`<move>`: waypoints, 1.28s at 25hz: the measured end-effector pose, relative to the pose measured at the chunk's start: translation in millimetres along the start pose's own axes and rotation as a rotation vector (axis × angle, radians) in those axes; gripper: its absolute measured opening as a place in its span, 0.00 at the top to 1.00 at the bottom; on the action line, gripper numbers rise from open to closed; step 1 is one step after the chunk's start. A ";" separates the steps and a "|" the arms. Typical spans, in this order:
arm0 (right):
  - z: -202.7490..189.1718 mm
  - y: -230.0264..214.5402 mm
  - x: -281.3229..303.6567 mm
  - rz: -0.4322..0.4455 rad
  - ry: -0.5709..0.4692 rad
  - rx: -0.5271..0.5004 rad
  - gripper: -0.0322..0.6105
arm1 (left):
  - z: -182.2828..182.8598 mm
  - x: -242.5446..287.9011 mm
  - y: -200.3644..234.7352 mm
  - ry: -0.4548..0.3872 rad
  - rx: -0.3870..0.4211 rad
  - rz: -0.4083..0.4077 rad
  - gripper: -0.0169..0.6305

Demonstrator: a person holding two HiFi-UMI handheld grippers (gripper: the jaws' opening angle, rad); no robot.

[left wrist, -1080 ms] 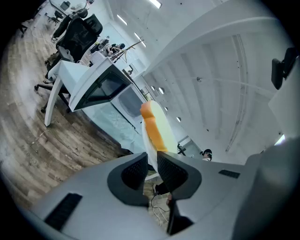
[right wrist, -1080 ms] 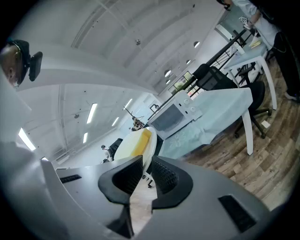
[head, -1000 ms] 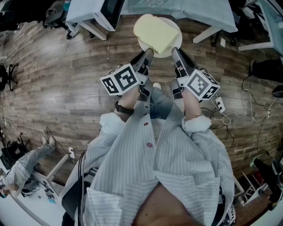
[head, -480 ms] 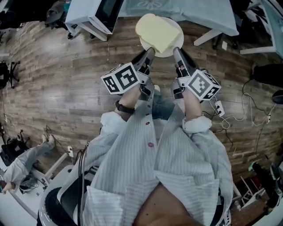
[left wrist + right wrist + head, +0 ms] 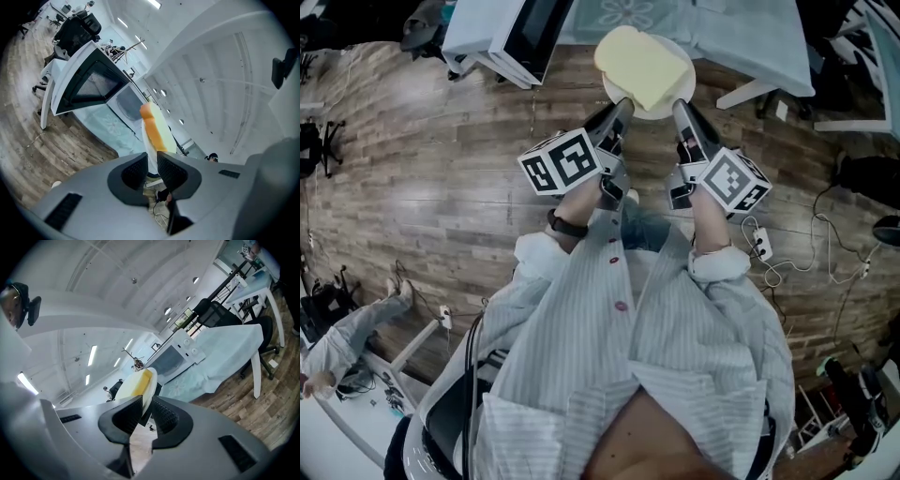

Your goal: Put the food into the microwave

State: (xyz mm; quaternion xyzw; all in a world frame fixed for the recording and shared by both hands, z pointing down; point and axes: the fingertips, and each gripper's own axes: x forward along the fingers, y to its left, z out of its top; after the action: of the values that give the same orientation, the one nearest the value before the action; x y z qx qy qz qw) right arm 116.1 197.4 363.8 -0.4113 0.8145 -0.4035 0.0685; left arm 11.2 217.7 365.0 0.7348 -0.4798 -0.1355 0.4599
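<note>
A white plate (image 5: 667, 101) carries a pale yellow slab of food (image 5: 642, 66), held in the air over the wooden floor. My left gripper (image 5: 623, 103) is shut on the plate's near left rim, and my right gripper (image 5: 678, 103) is shut on its near right rim. In the left gripper view the plate (image 5: 150, 154) runs edge-on between the jaws with the food (image 5: 154, 126) above. The right gripper view shows the plate (image 5: 149, 392) pinched the same way, food (image 5: 140, 380) on it. The white microwave (image 5: 511, 33) stands ahead to the left with its door (image 5: 89, 84) swung open.
A table with a pale blue cloth (image 5: 741, 33) lies ahead, the microwave on its left end. Cables and a power strip (image 5: 759, 246) trail on the floor at the right. Another person (image 5: 342, 337) is at the lower left. Office chairs (image 5: 211, 312) stand beyond the table.
Both grippers have carried the plate forward toward the table and microwave; the microwave and table edge now sit closer at the top of the head view. The grips are unchanged.
</note>
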 end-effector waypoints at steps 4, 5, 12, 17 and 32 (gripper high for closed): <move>9.8 -1.0 26.4 0.009 0.014 -0.005 0.83 | 19.8 14.0 10.6 -0.007 -0.008 0.013 0.87; 11.2 -1.3 32.5 0.008 0.018 -0.002 0.83 | 24.8 17.1 13.3 -0.008 -0.011 0.015 0.87; 30.9 -5.0 77.2 -0.006 0.022 0.002 0.83 | 61.9 46.1 29.5 0.003 -0.027 0.016 0.87; 39.2 -7.9 90.6 -0.018 0.009 0.005 0.83 | 73.8 58.8 33.9 0.016 -0.028 0.003 0.87; 63.5 -18.6 132.3 -0.078 -0.082 0.023 0.83 | 113.9 101.2 45.4 0.084 0.036 -0.059 0.87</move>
State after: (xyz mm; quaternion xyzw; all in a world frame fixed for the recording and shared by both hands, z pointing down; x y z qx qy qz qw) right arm 69.3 57.1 364.0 -0.4581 0.7897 -0.3978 0.0906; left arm -37.3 66.3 364.6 0.7619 -0.4404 -0.1092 0.4622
